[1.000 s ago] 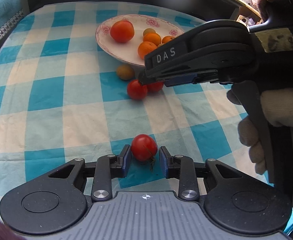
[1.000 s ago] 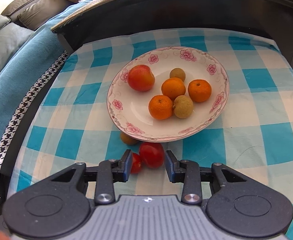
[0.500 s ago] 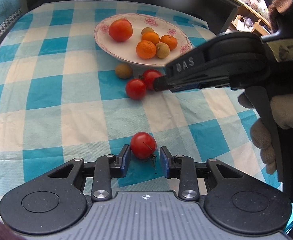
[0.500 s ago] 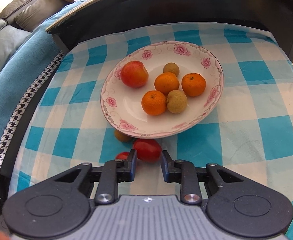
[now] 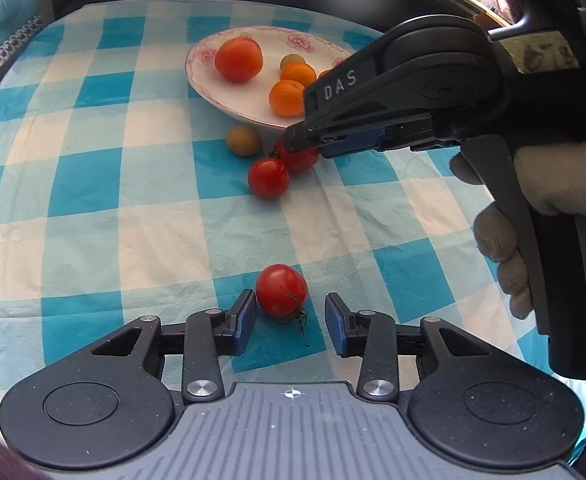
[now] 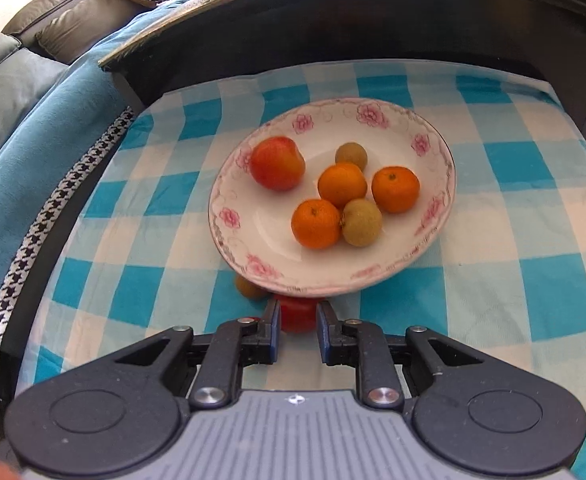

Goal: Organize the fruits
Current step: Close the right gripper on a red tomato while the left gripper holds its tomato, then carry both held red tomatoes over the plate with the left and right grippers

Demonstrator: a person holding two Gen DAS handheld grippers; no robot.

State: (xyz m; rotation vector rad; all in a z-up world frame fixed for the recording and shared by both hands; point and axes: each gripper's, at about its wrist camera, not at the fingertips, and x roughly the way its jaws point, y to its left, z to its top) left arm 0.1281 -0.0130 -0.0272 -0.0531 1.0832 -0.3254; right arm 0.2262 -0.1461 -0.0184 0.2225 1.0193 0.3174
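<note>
Right gripper (image 6: pixel 297 322) has closed onto tomato (image 6: pixel 297 314) by plate (image 6: pixel 229 240); lift next. Left gripper (image 5: pixel 289 316) wide around near tomato (image 5: pixel 281 290).

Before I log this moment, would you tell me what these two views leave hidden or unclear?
- Right wrist view: the tomato between the right gripper fingers is half hidden by the plate rim; firm contact is unclear.
- Right wrist view: the second tomato shows as a sliver behind one finger.
- Left wrist view: the right gripper covers the plate's right side.
- Left wrist view: top-right shelves are too blurred.
</note>
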